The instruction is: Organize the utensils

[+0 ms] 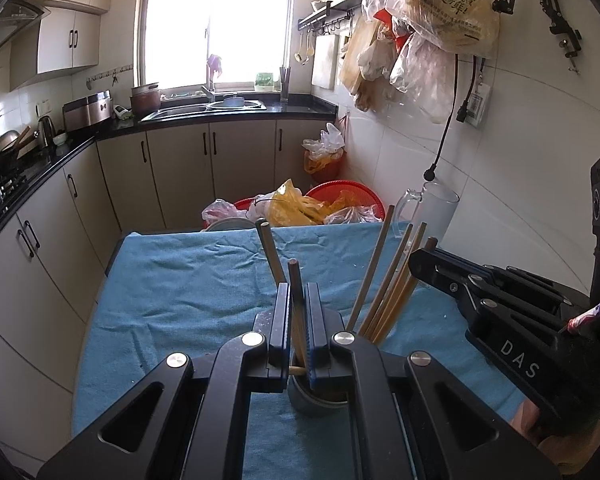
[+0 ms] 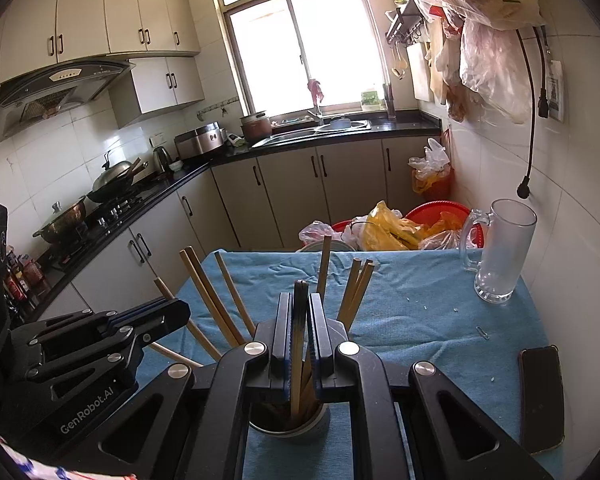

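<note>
Chopsticks of tan wood (image 2: 208,292) fan from a round metal cup (image 2: 288,426), both grippers' fingers (image 1: 298,320) (image 2: 300,324) pinching one dark-tipped stick each.

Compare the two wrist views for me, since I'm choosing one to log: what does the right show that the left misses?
Only the right view shows the phone on the cloth and a paper clip. Only the left view shows the right gripper. Both share the blue cloth, the cup of chopsticks, the glass mug, and a chopstick clamped in each view's own gripper.
</note>
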A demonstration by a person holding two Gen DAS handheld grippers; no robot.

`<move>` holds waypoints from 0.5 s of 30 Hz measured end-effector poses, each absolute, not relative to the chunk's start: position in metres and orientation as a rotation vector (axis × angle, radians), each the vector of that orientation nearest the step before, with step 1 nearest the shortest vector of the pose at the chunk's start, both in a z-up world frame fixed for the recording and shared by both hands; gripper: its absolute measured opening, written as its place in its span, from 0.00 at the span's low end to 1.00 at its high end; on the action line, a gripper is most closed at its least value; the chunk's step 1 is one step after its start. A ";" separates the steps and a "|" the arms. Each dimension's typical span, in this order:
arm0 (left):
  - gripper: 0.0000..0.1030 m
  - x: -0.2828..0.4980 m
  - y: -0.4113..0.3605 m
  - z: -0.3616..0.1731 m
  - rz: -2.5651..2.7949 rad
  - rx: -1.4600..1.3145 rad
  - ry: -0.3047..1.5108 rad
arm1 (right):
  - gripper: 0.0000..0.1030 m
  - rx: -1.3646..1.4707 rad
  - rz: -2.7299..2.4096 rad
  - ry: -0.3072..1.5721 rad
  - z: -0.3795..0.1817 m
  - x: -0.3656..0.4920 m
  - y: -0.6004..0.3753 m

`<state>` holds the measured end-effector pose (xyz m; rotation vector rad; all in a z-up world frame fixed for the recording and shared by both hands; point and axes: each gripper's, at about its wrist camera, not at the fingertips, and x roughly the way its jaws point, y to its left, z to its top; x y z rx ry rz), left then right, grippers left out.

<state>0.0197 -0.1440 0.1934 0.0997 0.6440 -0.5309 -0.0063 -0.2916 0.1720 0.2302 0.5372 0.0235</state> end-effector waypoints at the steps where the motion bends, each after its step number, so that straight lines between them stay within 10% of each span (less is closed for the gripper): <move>1: 0.06 0.020 -0.144 0.193 -0.531 0.100 0.644 | 0.08 0.229 0.023 0.538 0.172 -0.006 -0.292; 11: 0.06 0.016 -0.136 0.200 -0.506 0.092 0.633 | 0.10 0.236 0.018 0.529 0.173 -0.009 -0.293; 15: 0.11 0.010 -0.127 0.212 -0.485 0.081 0.606 | 0.27 0.227 0.011 0.512 0.179 -0.013 -0.293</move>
